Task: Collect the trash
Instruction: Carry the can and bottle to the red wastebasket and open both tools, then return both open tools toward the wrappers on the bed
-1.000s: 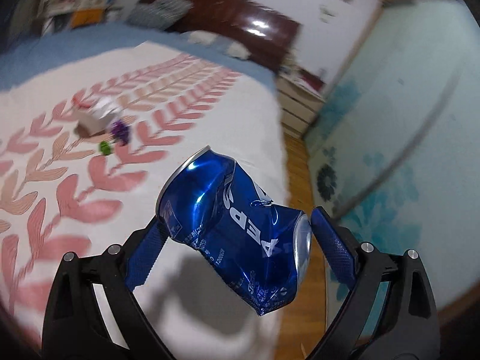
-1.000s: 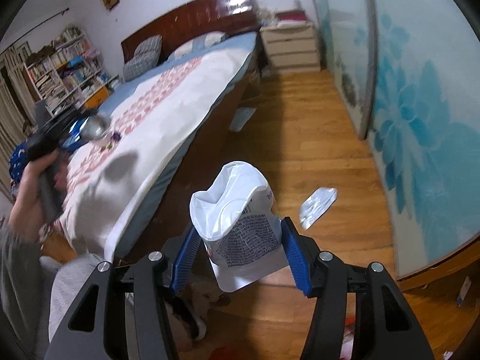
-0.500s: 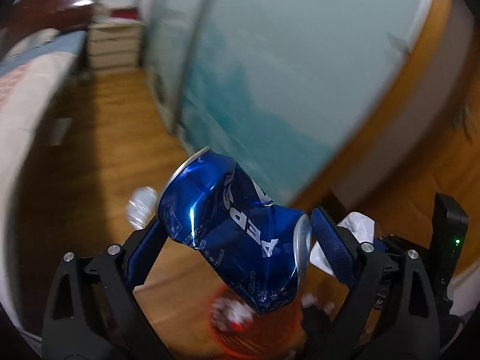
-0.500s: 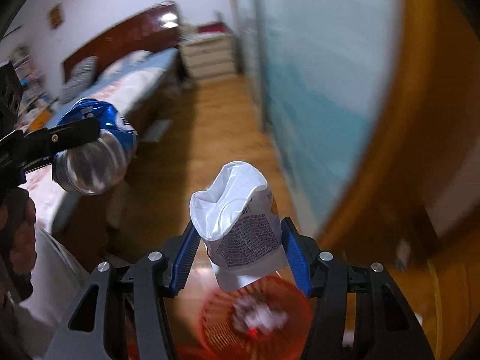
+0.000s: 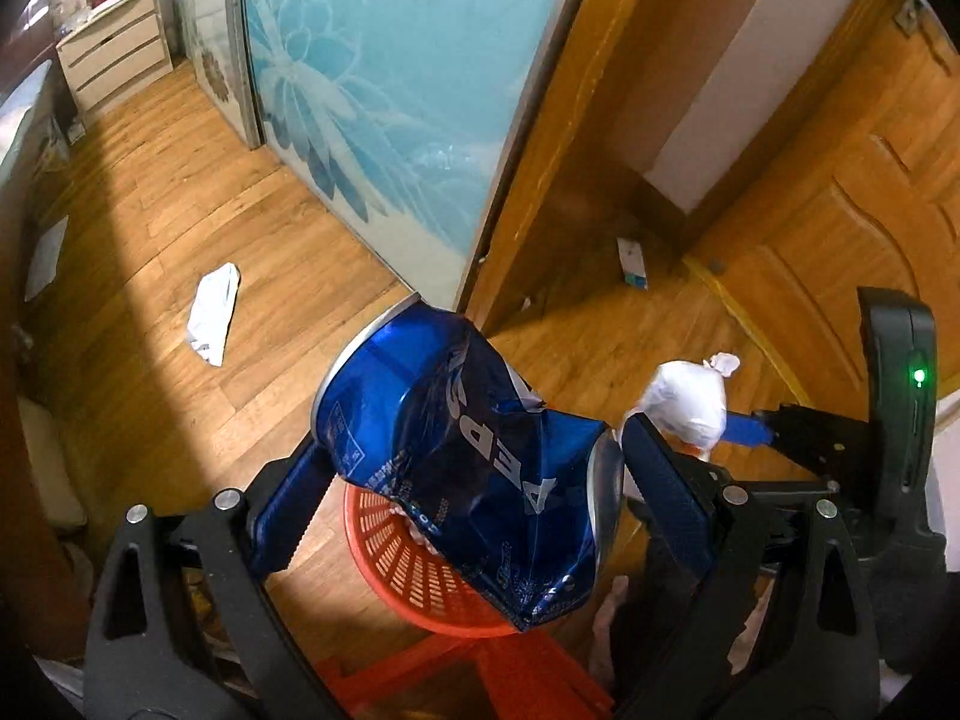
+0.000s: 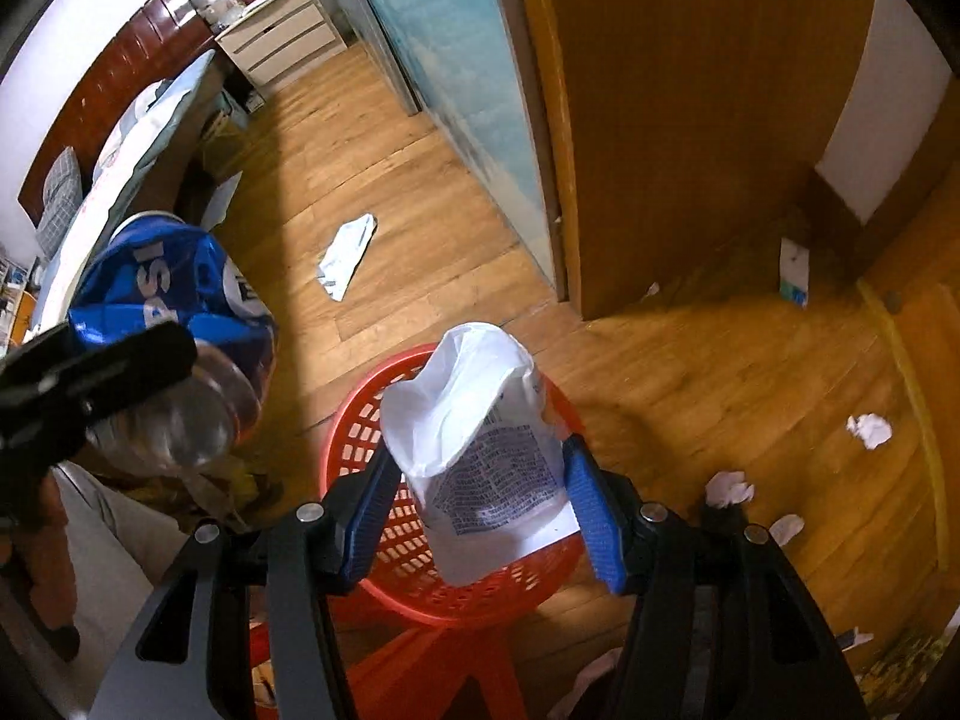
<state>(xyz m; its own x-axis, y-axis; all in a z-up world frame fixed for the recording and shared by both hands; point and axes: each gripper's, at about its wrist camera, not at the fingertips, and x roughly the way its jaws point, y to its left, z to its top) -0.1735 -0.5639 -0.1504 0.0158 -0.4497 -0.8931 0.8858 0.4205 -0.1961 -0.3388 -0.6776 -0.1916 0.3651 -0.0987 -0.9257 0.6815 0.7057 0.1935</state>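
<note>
**Fig.: Two grippers w/ trash over the basket**

L gripper: blue pads clamped on a crushed blue can, one pad at each end; the can lies crosswise betw. the fingers, dented, white lettering visible. Seen from the L wrist view, the can hangs above the red basket, covering most of its opening; only the basket's near-left rim and lattice wall show. White scraps show inside at the rim.

R gripper: pads pressed on a white pouch w/ printed text, mouth open and upward, lower edge hanging betw. the fingers. In the R wrist view the pouch sits directly over the basket's opening, not touching the rim. The L gripper w/ can appears at left of this view, beside the basket and higher than it.

Basket stands on a red stool on the wood floor. On the floor: a flat white wrapper well apart from the basket, toward the glass sliding door; a small box at the wall corner; crumpled tissues near the right edge. Bed and drawers at far left.
</note>
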